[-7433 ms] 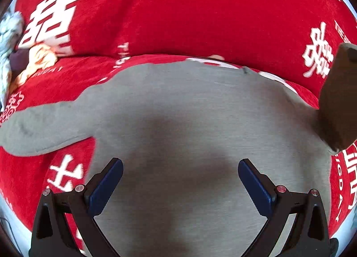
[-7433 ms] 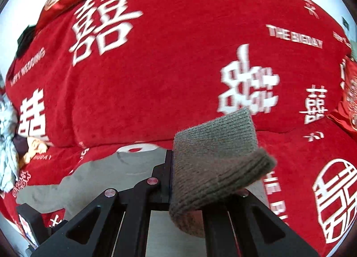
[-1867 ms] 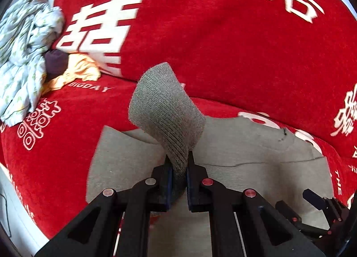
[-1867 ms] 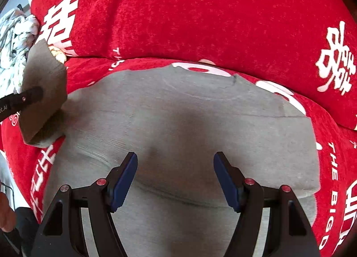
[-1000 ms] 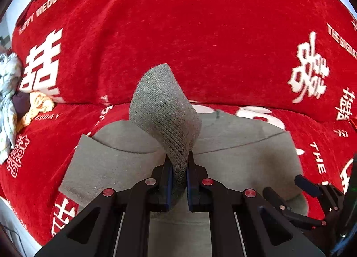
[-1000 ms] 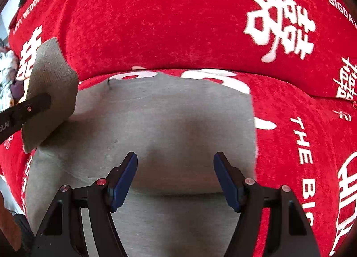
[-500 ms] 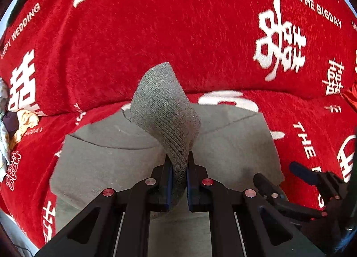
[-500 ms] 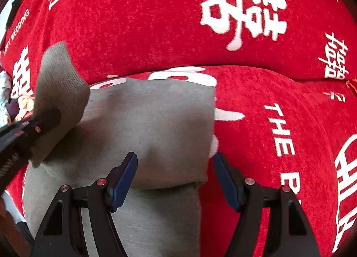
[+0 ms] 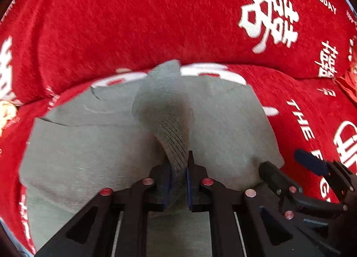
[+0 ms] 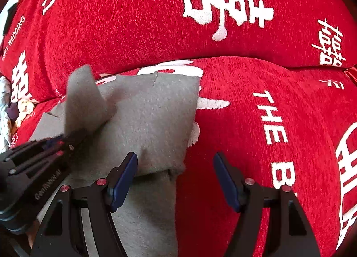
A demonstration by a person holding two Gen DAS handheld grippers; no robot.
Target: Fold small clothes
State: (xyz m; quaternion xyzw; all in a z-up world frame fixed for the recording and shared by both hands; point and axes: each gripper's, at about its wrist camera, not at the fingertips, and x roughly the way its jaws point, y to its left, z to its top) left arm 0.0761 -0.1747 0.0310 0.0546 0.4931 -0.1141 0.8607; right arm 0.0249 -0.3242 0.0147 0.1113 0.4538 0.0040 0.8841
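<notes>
Covering the seat [image 10: 256,123], red cloth [image 9: 133,23] printed white.

Left gripper [image 9: 178,175]: matte black angular linkage arms, dark blue pads on the fingers [image 9: 166,181], red-pink round screw heads at the pivots. Right gripper [image 10: 175,179]: same black frame, long blue pads [image 10: 123,182], same red screws. Left body has white lettering along one arm, too blurred to read. Possibly bare skin at the bottom-left edge.

Matt ribbed-knit grey sweater [image 9: 93,145]; fuzzy red blanket [image 9: 133,23]
</notes>
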